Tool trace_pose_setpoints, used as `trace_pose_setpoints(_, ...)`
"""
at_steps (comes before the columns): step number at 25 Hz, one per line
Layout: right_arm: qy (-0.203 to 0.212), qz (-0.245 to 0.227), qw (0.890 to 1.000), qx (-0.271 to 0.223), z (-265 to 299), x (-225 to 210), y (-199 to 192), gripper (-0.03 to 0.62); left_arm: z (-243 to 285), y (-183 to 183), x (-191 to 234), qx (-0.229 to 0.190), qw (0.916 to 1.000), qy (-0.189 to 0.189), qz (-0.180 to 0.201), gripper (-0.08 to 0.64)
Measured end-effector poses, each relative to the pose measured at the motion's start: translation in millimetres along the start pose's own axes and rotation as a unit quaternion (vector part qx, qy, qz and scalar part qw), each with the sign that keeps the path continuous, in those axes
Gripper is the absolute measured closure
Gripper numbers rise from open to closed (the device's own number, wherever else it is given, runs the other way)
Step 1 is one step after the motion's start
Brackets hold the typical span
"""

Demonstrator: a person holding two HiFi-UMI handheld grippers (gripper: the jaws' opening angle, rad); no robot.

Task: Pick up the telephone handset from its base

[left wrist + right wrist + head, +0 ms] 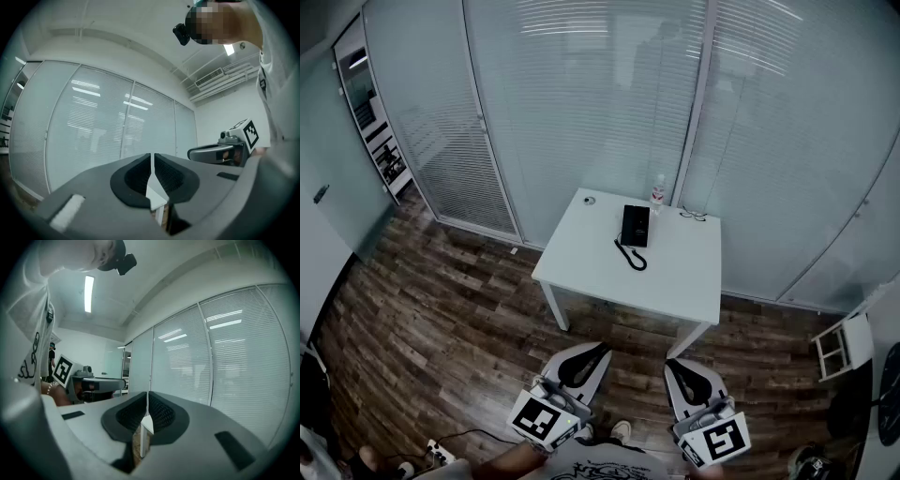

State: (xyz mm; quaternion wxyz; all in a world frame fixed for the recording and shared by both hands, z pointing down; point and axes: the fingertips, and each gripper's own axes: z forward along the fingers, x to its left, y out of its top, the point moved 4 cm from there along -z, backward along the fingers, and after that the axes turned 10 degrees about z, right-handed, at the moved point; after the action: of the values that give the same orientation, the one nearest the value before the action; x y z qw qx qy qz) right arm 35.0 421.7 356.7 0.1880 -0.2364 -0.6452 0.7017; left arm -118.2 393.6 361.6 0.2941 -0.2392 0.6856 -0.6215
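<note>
The black telephone (635, 225) lies on the far half of a white table (675, 291), its handset resting on the base and its coiled cord (631, 256) trailing toward me. Both grippers are held low and close to my body, well short of the table. My left gripper (600, 349) (151, 165) is shut with nothing between its jaws. My right gripper (673, 364) (147, 405) is likewise shut and empty. Both gripper views look level at the blinds; each shows the other gripper to its side, and neither shows the phone.
A water bottle (657, 194), a small round object (589, 200) and a pair of glasses (694, 215) sit at the table's far edge. Glass walls with blinds (581, 94) stand behind. A white stool (839, 347) stands at the right, shelves (380, 141) at the far left.
</note>
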Motion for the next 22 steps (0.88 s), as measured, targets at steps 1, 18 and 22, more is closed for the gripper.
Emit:
trace_pose_setpoints(1,0.000,0.000,1.000,0.000,-2,0,0,0.578,0,0,-1,0.001,1.0000,0.001,-0.002,0.537)
trace_pose_setpoints(18,0.012,0.009,1.000,-0.006,-20,-60,-5,0.578,54,-12,-30,0.019,0.9997,0.012,-0.011,0.537)
trace_pose_setpoints(22,0.009,0.014,1.000,-0.005,-19,-72,-5,0.578,66,-16,-33,0.023,0.9996,0.009,-0.013,0.537)
